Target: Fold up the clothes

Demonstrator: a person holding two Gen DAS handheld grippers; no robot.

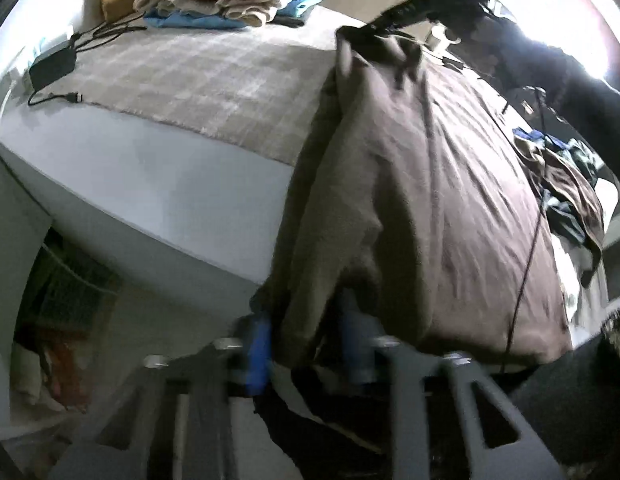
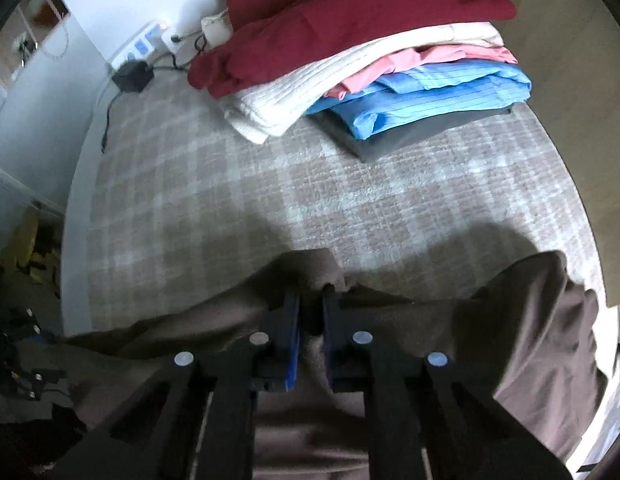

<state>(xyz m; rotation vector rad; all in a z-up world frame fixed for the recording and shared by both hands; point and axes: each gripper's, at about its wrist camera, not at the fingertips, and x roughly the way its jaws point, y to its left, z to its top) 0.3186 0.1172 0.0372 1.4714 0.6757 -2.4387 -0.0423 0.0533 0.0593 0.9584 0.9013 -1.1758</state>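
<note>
Right hand-held gripper [image 2: 311, 312], jaws narrow, pinches the brown garment's [image 2: 529, 340] edge above the plaid bed cover [image 2: 310, 200]. Left hand-held gripper [image 1: 306, 344], blurred, apparently clamps the garment's opposite, hanging edge.

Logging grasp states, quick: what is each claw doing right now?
Left claw: shut on the brown garment, at its near edge.
Right claw: shut on the brown garment, pinching a bunched fold.
</note>
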